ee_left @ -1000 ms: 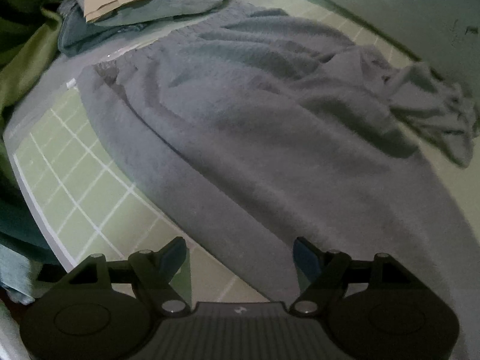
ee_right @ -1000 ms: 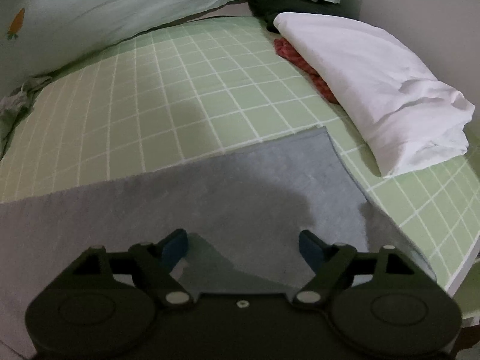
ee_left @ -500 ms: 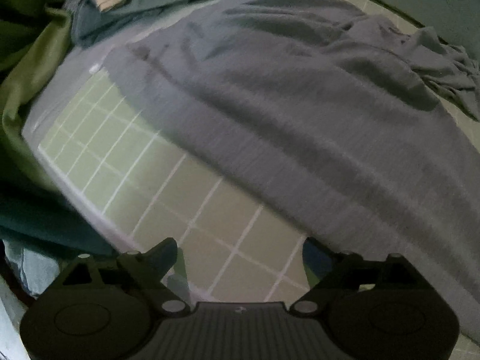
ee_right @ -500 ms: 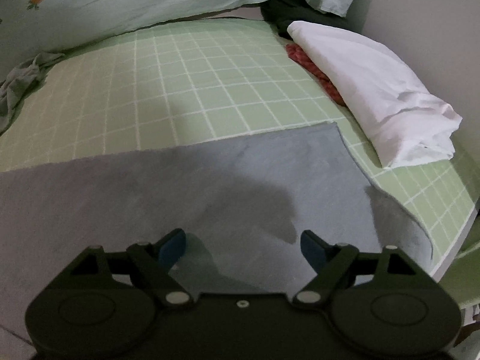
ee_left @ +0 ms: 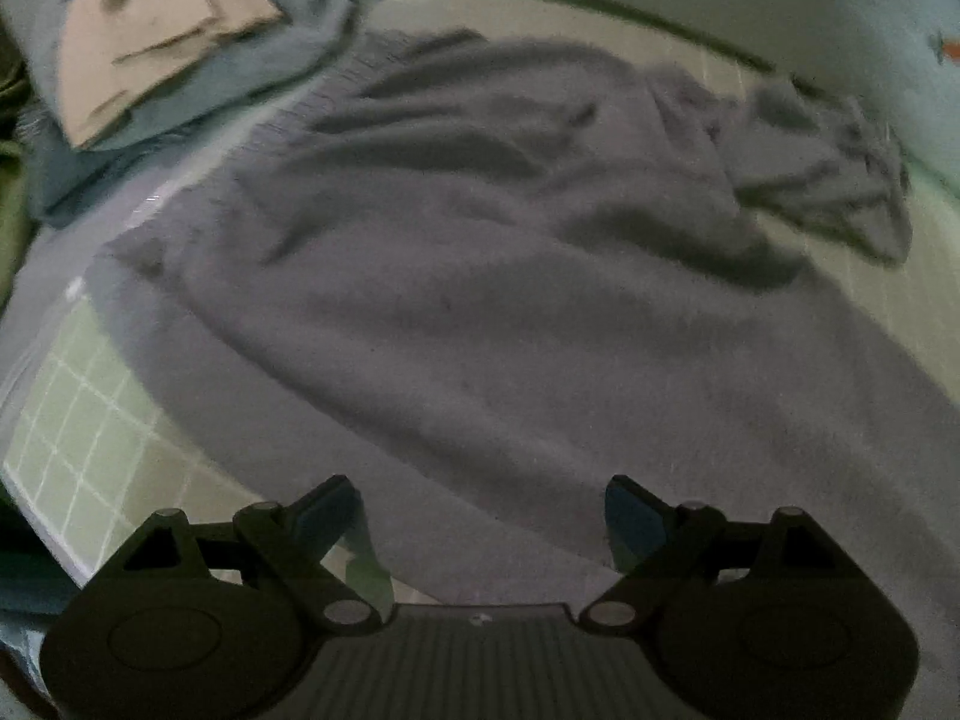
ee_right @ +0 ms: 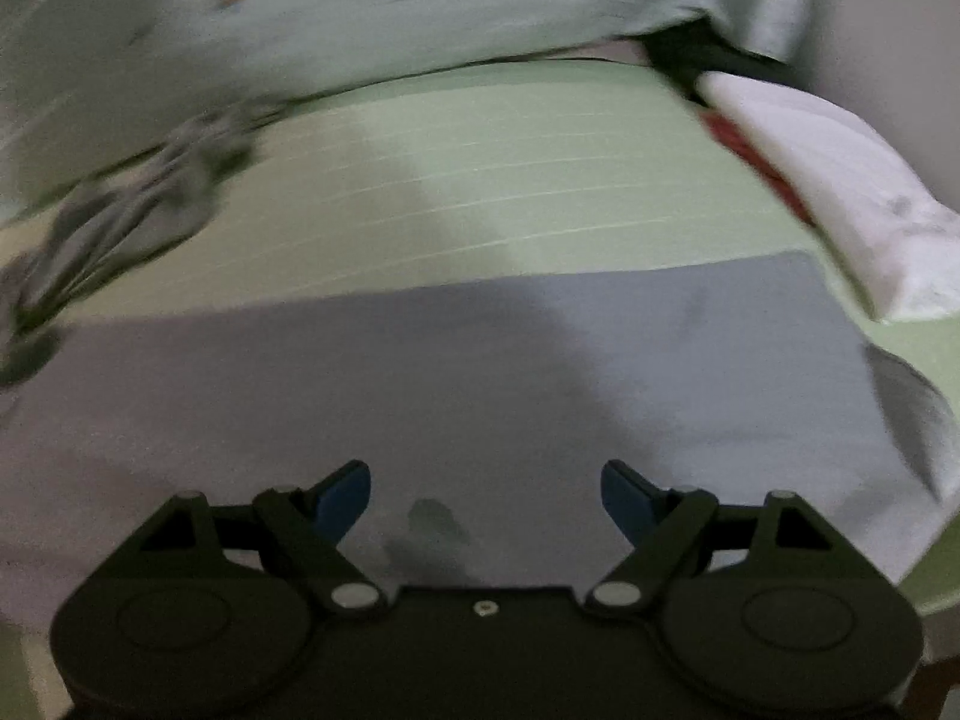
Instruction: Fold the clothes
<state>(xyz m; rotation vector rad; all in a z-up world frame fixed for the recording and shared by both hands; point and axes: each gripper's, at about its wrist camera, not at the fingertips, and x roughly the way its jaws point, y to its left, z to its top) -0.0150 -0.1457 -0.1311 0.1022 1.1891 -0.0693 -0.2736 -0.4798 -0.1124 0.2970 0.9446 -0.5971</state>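
White pillow [ee_right: 840, 180] on green checked sheet [ee_right: 540, 180], pale quilt [ee_right: 420, 6] behind

grey fleecy garment [ee_left: 510, 312] lies spread, rumpled, across the green checked bedsheet [ee_right: 510, 180].

Your left gripper [ee_left: 477, 516] is spread wide, its two blue-tipped fingers [ee_left: 330, 510] well apart with nothing between them, and it points forward and down. Your right gripper [ee_right: 485, 495] is in the same pose: fingers [ee_right: 345, 495] splayed apart, nothing pinched, its dark body level across the bottom of its own camera view. Neither of your hands or sleeves shows in either wrist view; only the black linkages and finger mounts are visible.
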